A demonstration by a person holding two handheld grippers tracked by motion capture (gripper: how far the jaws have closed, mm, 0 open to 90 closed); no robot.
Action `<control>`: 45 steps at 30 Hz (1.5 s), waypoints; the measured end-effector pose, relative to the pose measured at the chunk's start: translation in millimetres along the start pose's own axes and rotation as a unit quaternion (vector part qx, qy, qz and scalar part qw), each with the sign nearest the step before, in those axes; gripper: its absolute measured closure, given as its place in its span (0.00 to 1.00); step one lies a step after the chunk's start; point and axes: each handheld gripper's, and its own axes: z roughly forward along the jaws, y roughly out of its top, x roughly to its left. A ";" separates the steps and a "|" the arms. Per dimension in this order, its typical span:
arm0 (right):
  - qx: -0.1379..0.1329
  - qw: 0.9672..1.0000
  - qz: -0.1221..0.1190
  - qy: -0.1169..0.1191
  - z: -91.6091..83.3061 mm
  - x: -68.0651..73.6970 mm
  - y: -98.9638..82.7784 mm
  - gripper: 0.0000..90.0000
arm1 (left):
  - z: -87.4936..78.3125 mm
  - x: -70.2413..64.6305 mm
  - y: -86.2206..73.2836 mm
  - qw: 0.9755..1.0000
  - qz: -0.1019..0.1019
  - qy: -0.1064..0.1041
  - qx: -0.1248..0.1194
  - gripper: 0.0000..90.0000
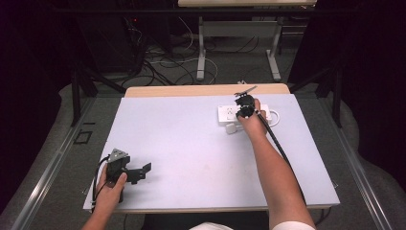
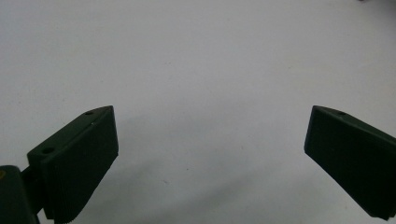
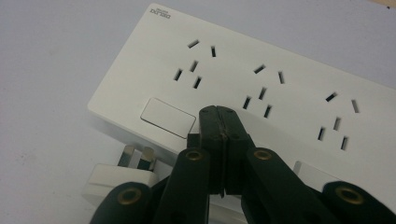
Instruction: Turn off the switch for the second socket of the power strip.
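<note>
**Right tongs closed above the power strip, plug lying loose beside it**

I had the right gripper (image 3: 223, 112) held over the white power strip (image 3: 261, 74) at the far right of the table (image 1: 191, 143). Its jaws were pressed fully together with nothing between them, tips just above the strip's face near the rocker switch (image 3: 167, 117). The white plug (image 3: 122, 179) lay on the table against the strip's near edge, prongs pointing toward the strip, ungripped. The left gripper (image 2: 210, 154) rested at the near left corner, well apart from the strip, jaws spread wide and empty over bare tabletop.

Judgement: the step in hand was picking up the plug. To do it well I should open the jaws first, drop to the plug's body rather than its prongs, grip across the flat sides, and keep the prongs square to a socket. The left gripper could steady the strip against sliding.
</note>
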 end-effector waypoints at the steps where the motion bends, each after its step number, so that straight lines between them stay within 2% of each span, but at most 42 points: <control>1: -0.001 1.000 0.002 0.000 0.1 0.2 0.1 1.00 | 0.0 0.0 0.0 1.000 0.000 0.000 0.000 0.03; 9: -0.005 1.000 0.001 0.002 0.1 0.2 1.0 0.96 | 0.8 0.1 0.1 1.000 -0.001 0.000 0.002 0.03; 14: -0.013 1.000 0.007 -0.007 -2.5 -0.2 2.8 0.86 | 0.9 -0.4 0.1 1.000 -0.001 0.000 0.001 0.03; 16: -0.014 1.000 0.006 0.001 -4.6 -2.0 3.7 0.83 | 0.7 -0.3 0.1 1.000 -0.001 -0.001 0.002 0.03; 22: -0.022 1.000 0.012 -0.002 -8.4 -2.5 5.5 0.73 | 0.9 -0.3 -0.1 1.000 -0.001 -0.001 0.002 0.03; 27: -0.025 0.999 0.023 0.001 -9.6 -3.4 7.4 0.59 | 1.4 -0.6 -0.2 1.000 -0.002 -0.001 0.003 0.03; 34: -0.035 0.999 0.011 -0.002 -10.4 -2.1 9.3 0.46 | 1.6 -0.6 -0.1 1.000 -0.002 -0.001 0.003 0.03; 37: -0.036 0.999 0.009 -0.005 -11.2 -0.7 10.0 0.43 | 1.6 -0.5 -0.2 1.000 -0.003 -0.001 0.003 0.03; 45: -0.035 0.999 -0.003 -0.001 -16.7 2.4 13.3 0.42 | 1.8 -0.4 -0.1 1.000 -0.002 -0.001 0.003 0.03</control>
